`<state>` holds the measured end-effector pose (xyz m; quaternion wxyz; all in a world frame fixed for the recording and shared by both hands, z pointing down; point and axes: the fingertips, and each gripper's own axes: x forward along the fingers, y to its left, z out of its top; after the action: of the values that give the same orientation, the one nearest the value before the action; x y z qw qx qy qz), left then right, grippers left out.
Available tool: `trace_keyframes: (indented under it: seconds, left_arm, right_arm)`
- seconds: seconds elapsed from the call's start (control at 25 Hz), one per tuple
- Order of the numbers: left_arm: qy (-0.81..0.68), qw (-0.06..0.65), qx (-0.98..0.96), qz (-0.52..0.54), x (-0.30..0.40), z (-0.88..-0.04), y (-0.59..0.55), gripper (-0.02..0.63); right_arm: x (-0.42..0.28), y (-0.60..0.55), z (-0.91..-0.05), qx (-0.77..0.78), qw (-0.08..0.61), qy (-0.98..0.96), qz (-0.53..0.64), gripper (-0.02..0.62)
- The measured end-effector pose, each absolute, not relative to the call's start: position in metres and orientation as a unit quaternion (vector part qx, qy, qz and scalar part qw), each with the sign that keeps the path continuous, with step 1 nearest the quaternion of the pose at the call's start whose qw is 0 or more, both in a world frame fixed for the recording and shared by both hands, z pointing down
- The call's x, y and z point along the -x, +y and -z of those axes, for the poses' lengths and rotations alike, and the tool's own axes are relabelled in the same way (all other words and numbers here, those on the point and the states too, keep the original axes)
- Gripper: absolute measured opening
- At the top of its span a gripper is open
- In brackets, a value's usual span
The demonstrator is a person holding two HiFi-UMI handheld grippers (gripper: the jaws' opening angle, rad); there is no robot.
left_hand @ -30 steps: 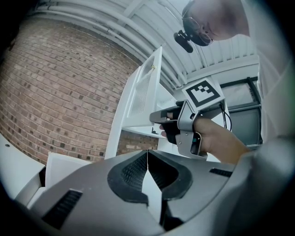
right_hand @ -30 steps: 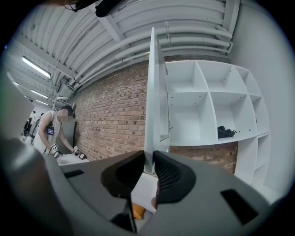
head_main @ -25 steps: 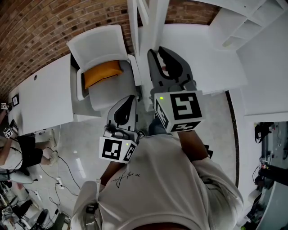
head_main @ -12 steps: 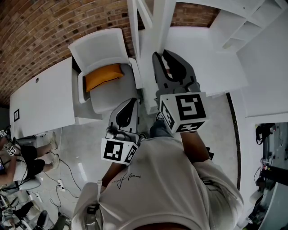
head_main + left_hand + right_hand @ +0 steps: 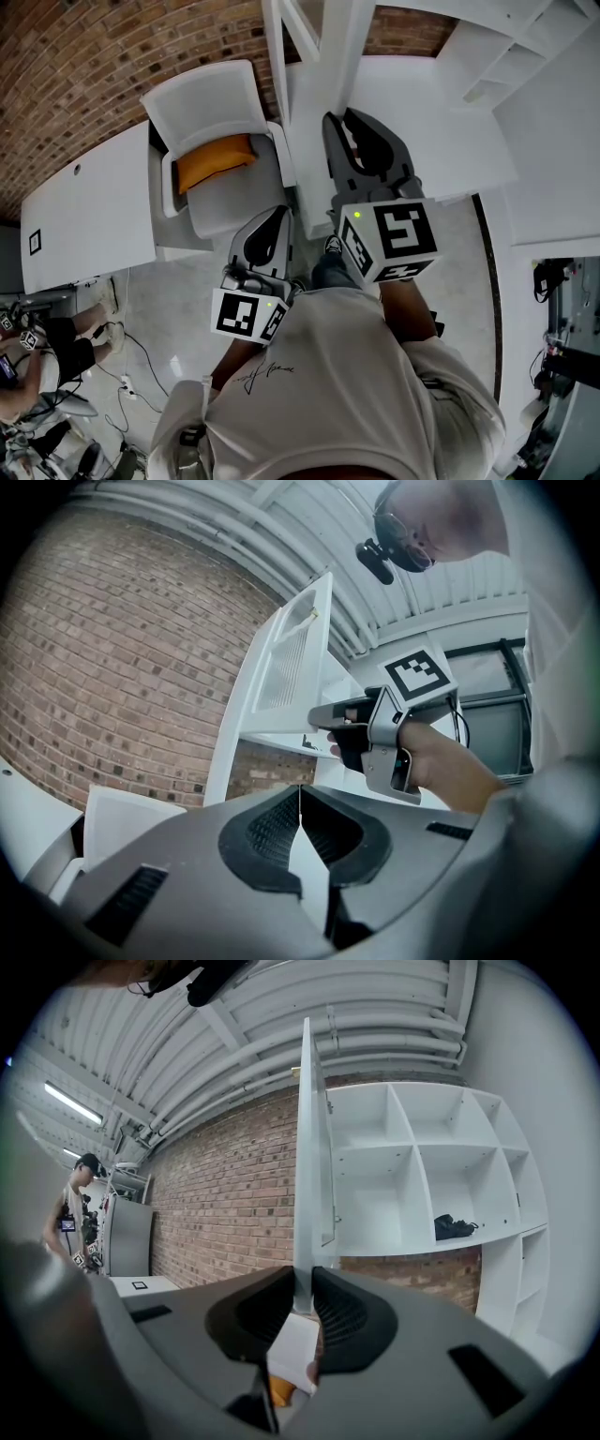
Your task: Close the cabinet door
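Observation:
The white cabinet door (image 5: pixel 307 1147) stands open and shows edge-on in the right gripper view, running straight up from between my right gripper's jaws. My right gripper (image 5: pixel 305 1283) is shut on the cabinet door's lower edge. In the left gripper view the door's louvred panel (image 5: pixel 291 658) shows, with the right gripper (image 5: pixel 323 731) clamped at its bottom. In the head view the right gripper (image 5: pixel 347 120) is raised against the door (image 5: pixel 349 47). My left gripper (image 5: pixel 275 214) hangs lower, shut with nothing in it (image 5: pixel 300 803). The open white shelves (image 5: pixel 422 1185) lie right of the door.
A white armchair (image 5: pixel 211 112) with an orange cushion (image 5: pixel 214 159) stands left of the door against the brick wall (image 5: pixel 84 66). A white counter (image 5: pixel 84 216) is further left. A person (image 5: pixel 37 352) and floor cables (image 5: pixel 141 361) are at lower left. A dark object (image 5: pixel 453 1227) lies on one shelf.
My right gripper has shifted slightly right and nearer in the head view, still on the door. The left gripper has barely moved. The person at lower left has moved down.

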<state>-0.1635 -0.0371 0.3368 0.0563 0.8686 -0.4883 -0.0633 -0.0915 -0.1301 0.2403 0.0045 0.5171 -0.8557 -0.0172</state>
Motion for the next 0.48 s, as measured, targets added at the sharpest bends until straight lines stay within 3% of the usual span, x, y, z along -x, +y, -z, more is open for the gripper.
trace_keyframes:
  seconds: [0.48]
  left_arm:
    - [-0.477, 0.06, -0.875, 0.055, 0.148, -0.339, -0.045, 0.017]
  right_arm:
    - [0.079, -0.133, -0.24, -0.51, -0.001, -0.86, 0.013, 0.071]
